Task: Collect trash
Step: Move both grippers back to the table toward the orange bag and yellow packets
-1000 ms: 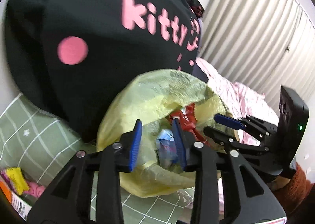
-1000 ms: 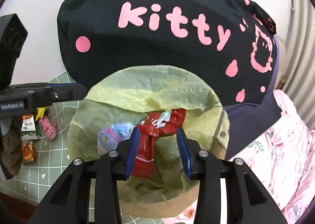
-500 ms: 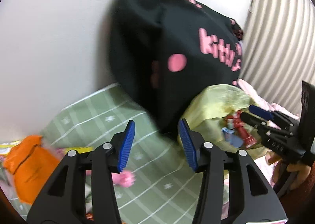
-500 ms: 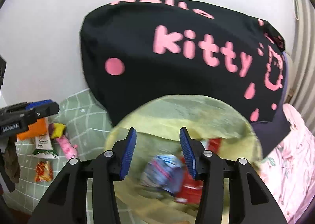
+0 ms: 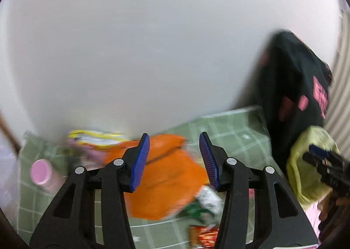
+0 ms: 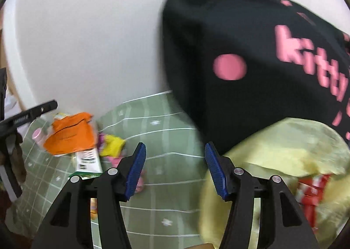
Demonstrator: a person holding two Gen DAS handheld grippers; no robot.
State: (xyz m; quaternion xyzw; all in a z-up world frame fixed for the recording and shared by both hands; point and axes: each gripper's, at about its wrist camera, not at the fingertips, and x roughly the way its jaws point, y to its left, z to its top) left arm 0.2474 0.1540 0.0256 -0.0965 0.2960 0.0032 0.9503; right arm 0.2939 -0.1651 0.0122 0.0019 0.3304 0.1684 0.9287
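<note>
Two grippers are being held over a green checked cloth (image 6: 168, 131). The left gripper (image 5: 174, 159) is being carried with its blue pads apart and nothing between them. The jaws of the right gripper (image 6: 175, 167) have just been opening, and nothing is being gripped there either.

One yellow bag (image 6: 291, 146) is being seen at the right, in front of a black cushion (image 6: 229, 30) with a pink dot and the pink word "kitty". Red wrappers (image 6: 310, 192) are lying inside the bag.

Loose trash is being left on the cloth at the left: one orange packet (image 5: 168, 185), one white and green packet with a barcode (image 6: 87, 159), one yellow wrapper (image 6: 112, 145), one small red and gold wrapper (image 5: 203, 235), and one pink capped bottle (image 5: 41, 170). The print on them is being blurred beyond reading.
</note>
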